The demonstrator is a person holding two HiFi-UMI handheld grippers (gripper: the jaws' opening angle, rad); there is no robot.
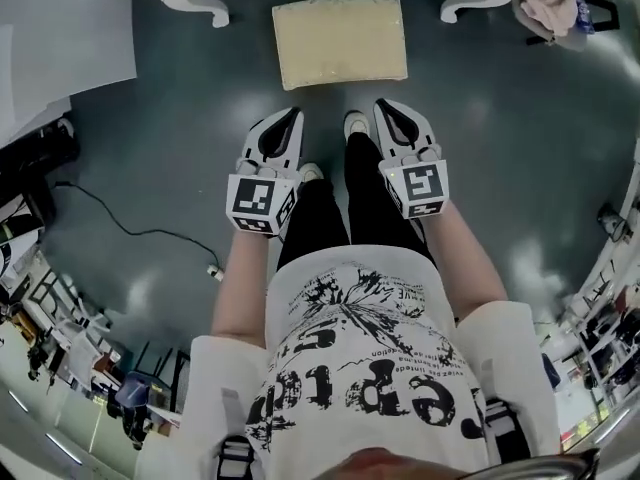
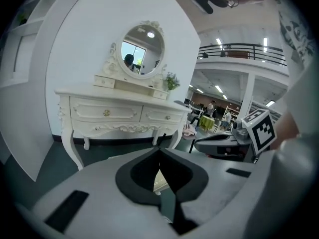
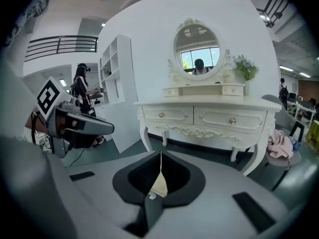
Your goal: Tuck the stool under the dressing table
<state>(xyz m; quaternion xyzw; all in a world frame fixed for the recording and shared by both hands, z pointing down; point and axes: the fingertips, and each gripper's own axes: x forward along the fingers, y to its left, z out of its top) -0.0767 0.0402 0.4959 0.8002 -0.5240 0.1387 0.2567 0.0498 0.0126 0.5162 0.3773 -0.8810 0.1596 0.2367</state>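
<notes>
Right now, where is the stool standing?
In the head view, the stool stands on the floor at top centre, ahead of the left tool and right tool, near the dressing table legs.

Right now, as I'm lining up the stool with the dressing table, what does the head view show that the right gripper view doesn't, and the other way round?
Only the head view: the stool's whole cream top, on the floor ahead of the person's shoes. Only the right gripper view: the dressing table's drawers, oval mirror and small plant. Both: the table's curved legs, the left gripper and the clothes heap off to the right.
</notes>
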